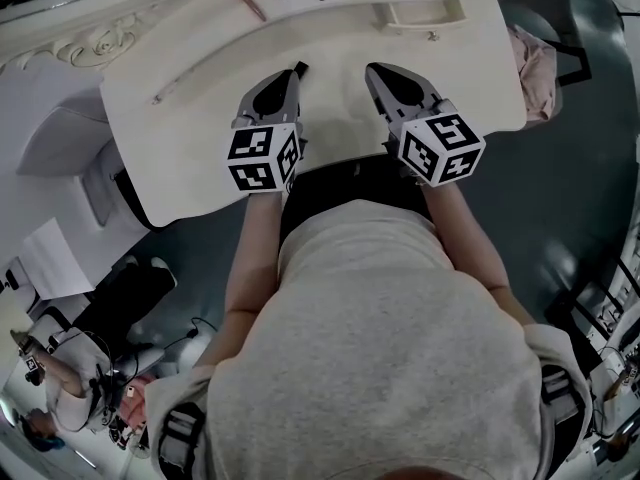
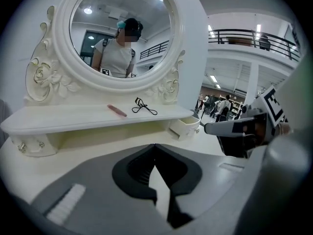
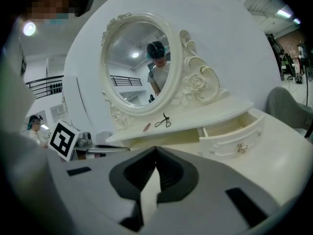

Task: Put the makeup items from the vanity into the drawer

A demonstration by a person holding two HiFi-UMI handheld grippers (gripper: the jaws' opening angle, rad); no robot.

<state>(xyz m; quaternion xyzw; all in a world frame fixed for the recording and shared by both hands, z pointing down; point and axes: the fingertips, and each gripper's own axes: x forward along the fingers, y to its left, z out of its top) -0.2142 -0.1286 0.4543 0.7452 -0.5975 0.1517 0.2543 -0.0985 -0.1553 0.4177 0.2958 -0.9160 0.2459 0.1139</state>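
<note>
- We see the vanity tabletop (image 1: 200, 138) as a broad pale surface with a curved front edge just ahead of the person's body. Bare top lies between both claws and the raised shelf (image 2: 73, 117) at the back.
- The round mirror (image 2: 122, 33) stands above that shelf and closes off the far side.
- The drawer (image 3: 230, 131) sits under the shelf's right end. It is pulled out towards us with its top open and its inside bare.
- The left gripper (image 1: 298, 68) and right gripper (image 1: 372, 68) hang side by side over the front middle of the top, both aimed at the shelf. Each has its tips pressed together with nothing between them.
- The eyelash curler (image 2: 143, 106) lies flat on the shelf under the mirror, its long axis slanting across the shelf.
- The pink makeup stick (image 2: 117, 110) lies just left of the curler and apart from it. It lies slantwise, one end towards the mirror and the other towards the shelf's front edge.
</note>
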